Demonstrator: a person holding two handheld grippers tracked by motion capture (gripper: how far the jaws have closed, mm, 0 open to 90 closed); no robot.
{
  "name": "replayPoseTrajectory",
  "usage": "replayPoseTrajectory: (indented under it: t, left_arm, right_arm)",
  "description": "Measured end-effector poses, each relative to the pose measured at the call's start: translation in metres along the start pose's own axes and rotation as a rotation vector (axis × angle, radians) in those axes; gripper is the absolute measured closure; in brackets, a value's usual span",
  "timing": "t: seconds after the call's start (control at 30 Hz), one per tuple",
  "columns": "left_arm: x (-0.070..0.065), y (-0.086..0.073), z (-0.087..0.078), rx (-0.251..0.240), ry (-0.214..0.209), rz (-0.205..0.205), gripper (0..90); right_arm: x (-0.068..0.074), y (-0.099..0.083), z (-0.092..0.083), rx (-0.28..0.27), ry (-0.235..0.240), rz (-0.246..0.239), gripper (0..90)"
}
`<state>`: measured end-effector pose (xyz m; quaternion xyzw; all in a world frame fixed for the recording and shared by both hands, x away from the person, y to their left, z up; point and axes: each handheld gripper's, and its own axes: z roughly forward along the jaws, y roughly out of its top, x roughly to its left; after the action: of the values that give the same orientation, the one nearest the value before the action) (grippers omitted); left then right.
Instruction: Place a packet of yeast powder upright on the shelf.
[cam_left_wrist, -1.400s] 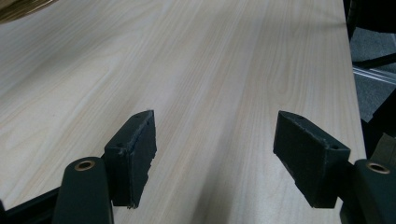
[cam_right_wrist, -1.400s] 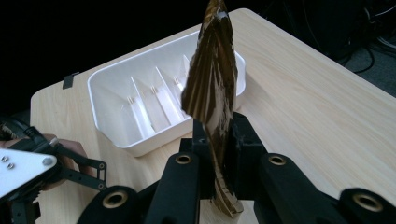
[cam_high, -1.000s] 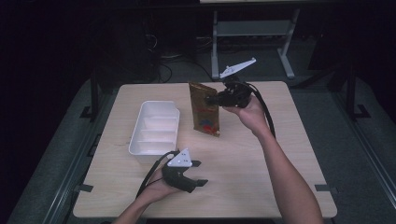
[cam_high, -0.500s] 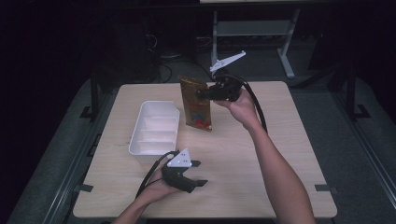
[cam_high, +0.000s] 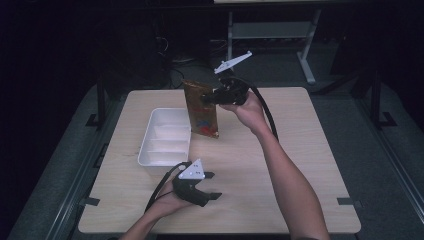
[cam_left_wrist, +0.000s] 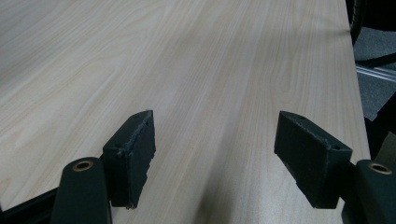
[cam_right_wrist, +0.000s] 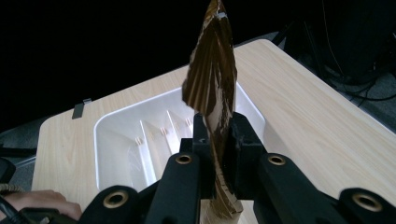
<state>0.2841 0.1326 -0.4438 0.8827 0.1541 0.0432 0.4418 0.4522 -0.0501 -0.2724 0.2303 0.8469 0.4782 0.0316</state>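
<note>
Two jaws of right gripper (cam_high: 209, 98) clench brown pouch (cam_high: 201, 111), long axis upright, just beside white tray (cam_high: 148, 149); left gripper (cam_high: 209, 186) released, idle.

Bare table (cam_high: 300, 150) right and front; white tray (cam_high: 165, 142) and raised brown pouch (cam_high: 201, 110) blocking left-centre

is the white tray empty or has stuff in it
Empty as far as visible: the white tray shows bare compartments and dividers; the held brown pouch hides its right edge.
</note>
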Motion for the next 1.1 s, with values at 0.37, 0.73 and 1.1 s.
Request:
replayPoseTrajectory:
  t: [0.37, 0.73, 1.1]
  left_arm:
    - [0.001, 0.000, -0.001, -0.002, 0.002, 0.004, 28.8]
    - [0.000, 0.000, -0.002, -0.005, 0.001, 0.003, 28.8]
    - [0.000, -0.001, -0.004, -0.006, 0.001, 0.002, 28.8]
  right_arm:
    - [0.002, 0.013, 0.015, -0.009, 0.023, -0.018, 82.9]
    - [0.011, 0.029, 0.031, -0.004, 0.045, -0.047, 82.9]
    - [0.017, 0.043, 0.055, 0.005, 0.075, -0.060, 82.9]
